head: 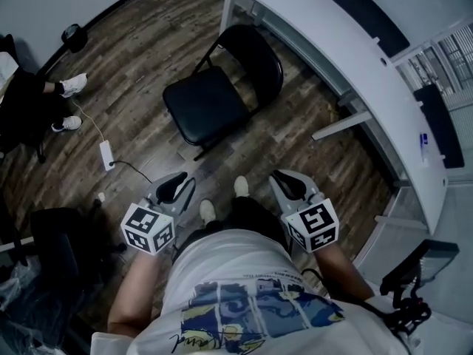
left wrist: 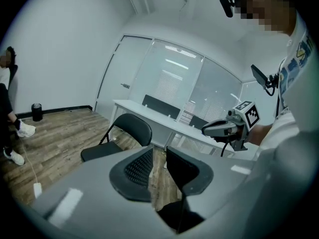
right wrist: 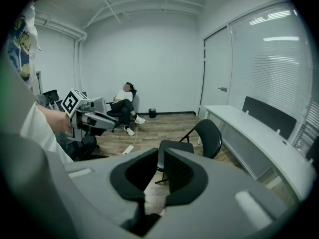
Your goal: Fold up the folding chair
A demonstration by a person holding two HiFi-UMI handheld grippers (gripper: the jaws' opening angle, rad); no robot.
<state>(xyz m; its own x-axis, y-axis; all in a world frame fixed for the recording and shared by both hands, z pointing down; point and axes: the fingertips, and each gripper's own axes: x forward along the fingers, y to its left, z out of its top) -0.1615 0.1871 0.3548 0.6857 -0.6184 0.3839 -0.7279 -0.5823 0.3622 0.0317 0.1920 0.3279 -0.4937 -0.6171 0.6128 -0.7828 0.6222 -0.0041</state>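
1. A black folding chair (head: 211, 103) stands unfolded on the wood-plank floor (head: 140, 58) just ahead of the person holding the grippers. Its seat is down and its rounded backrest is turned toward the long white desk (head: 347, 46).
2. The left gripper (head: 182, 177) hangs at the person's left hip and points toward the chair, short of it and touching nothing. In the left gripper view its jaws stand a little apart, with only bare floor in the slot between the ribbed pads (left wrist: 138, 167).
3. The right gripper (head: 282, 176) mirrors it on the other side, also clear of the chair. In the right gripper view its jaws show a narrower slit, again with nothing in it but floor. The chair's seat (right wrist: 174, 147) appears just beyond the tips.
4. Each gripper shows up in the other's camera: the right gripper (left wrist: 223, 128) with its marker cube to the right of the chair (left wrist: 130, 129), the left gripper (right wrist: 93, 118) at the left of the room.
5. A white power strip (head: 106, 154) with a trailing cable lies on the floor left of the chair.
6. A second person (right wrist: 124, 101) sits against the far wall; only the white shoes (head: 72, 85) reach the head view.
7. A small dark object (head: 74, 35) by the wall, possibly a bin, is too small to identify.
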